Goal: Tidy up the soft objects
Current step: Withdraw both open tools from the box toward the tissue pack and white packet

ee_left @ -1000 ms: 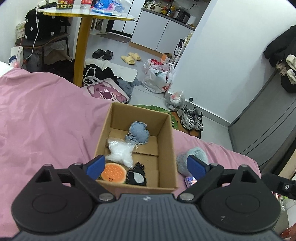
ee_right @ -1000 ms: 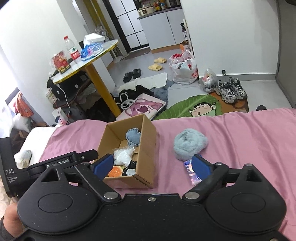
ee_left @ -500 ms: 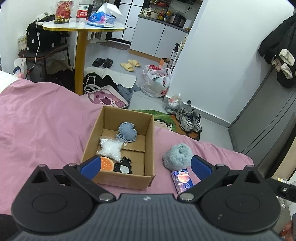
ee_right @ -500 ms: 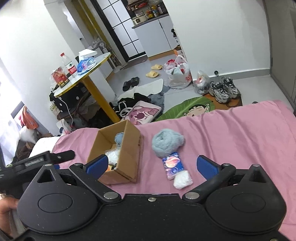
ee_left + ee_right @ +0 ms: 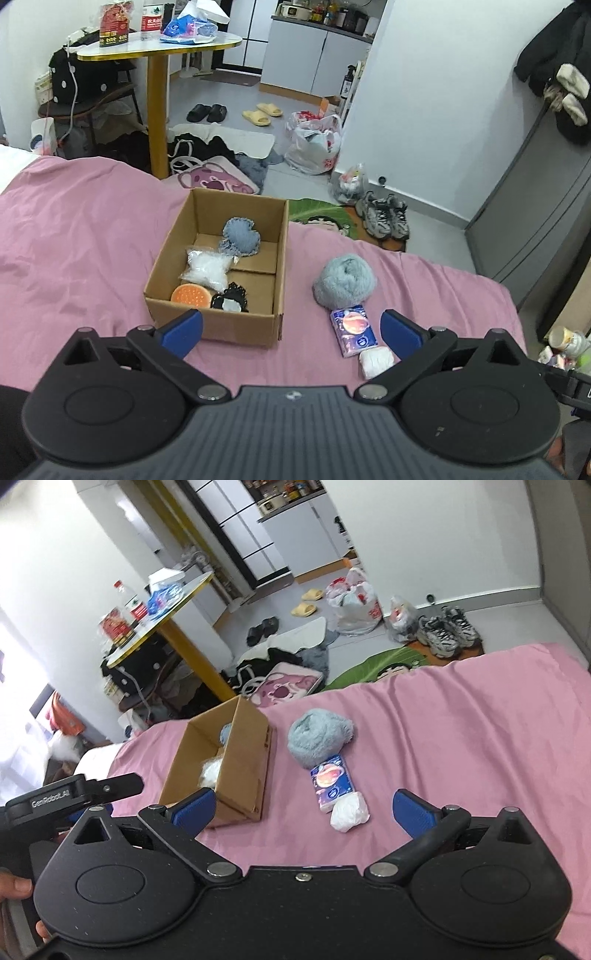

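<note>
An open cardboard box (image 5: pixel 280 266) (image 5: pixel 245 771) rests on the pink bedcover (image 5: pixel 74 236) (image 5: pixel 461 731). Inside lie a blue denim pad (image 5: pixel 240 236), a clear bag of white stuffing (image 5: pixel 208 267), an orange sponge (image 5: pixel 190 295) and a black-and-white piece (image 5: pixel 229 301). To the right of the box sit a grey-blue fluffy ball (image 5: pixel 344 282) (image 5: pixel 319 740), a tissue packet (image 5: pixel 354 330) (image 5: pixel 331 782) and a small white wad (image 5: pixel 376 362) (image 5: pixel 349 810). My left gripper (image 5: pixel 291 332) is open and empty, close to the box's near wall. My right gripper (image 5: pixel 304 808) is open, with the wad between its blue pads.
Beyond the bed's far edge the floor holds a yellow-legged round table (image 5: pixel 159 55), slippers (image 5: pixel 262 112), plastic bags (image 5: pixel 314 144), sneakers (image 5: pixel 384 219) and a pink cushion (image 5: pixel 218 179). A grey cabinet (image 5: pixel 535 206) stands at the right. A person's hand (image 5: pixel 14 886) holds the left gripper's handle.
Both grippers have pulled back from the box, so the tissue packet and white wad have come into view. The right gripper has also swung right, toward the loose items.
</note>
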{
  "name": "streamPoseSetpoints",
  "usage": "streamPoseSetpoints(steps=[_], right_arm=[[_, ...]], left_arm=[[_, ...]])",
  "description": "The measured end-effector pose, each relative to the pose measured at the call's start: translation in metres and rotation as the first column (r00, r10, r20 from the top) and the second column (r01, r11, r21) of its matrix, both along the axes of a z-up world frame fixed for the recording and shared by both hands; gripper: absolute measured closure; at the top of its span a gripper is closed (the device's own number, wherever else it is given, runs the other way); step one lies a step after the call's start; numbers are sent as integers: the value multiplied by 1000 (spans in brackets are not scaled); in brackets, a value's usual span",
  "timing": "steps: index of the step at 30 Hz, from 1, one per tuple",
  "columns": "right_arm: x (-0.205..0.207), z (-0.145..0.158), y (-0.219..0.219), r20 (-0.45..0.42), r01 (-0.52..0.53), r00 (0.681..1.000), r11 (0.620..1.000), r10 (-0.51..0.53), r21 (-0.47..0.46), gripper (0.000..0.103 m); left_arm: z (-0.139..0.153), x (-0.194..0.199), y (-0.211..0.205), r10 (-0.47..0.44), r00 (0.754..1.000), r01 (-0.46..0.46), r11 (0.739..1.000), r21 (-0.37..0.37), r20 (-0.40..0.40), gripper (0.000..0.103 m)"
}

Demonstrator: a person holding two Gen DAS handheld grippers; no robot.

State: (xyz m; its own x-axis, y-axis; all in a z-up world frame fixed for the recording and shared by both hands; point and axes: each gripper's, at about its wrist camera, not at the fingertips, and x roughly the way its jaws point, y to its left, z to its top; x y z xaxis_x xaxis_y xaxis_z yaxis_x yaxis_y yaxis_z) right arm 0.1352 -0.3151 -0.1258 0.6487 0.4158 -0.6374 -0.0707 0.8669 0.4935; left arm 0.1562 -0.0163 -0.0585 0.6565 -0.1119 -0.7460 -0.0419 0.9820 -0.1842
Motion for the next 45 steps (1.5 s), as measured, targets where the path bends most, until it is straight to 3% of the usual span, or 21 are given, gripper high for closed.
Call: streamPoseSetpoints(steps=[11, 17, 21, 31, 37, 45], right_arm=[[7, -19, -1, -5, -70, 998, 997, 69, -18, 0], [6, -18, 4, 49, -114, 992, 991, 117, -64, 0], [11, -26, 9, 33, -155, 987, 983, 159, -99, 1], [33, -55, 9, -54, -215, 976, 975, 212, -54, 19], [50, -72, 12, -110, -225, 969, 973, 219, -46, 24], [65, -88, 21, -164, -260, 955, 963, 246, -67, 26]], left_arm=[[-8, -8, -18, 63, 998, -63, 997, 36, 18, 1], [-16, -6, -27, 71, 997, -71, 996, 59, 13, 2], [-26, -2, -35, 74, 997, -73, 995, 67, -8, 3], [-56, 17, -63, 68, 997, -66, 997, 51, -48, 5], [-74, 35, -73, 68, 994, -66, 997, 28, -84, 13], [-101, 55, -78, 70, 987, -71, 997, 2, -145, 32]])
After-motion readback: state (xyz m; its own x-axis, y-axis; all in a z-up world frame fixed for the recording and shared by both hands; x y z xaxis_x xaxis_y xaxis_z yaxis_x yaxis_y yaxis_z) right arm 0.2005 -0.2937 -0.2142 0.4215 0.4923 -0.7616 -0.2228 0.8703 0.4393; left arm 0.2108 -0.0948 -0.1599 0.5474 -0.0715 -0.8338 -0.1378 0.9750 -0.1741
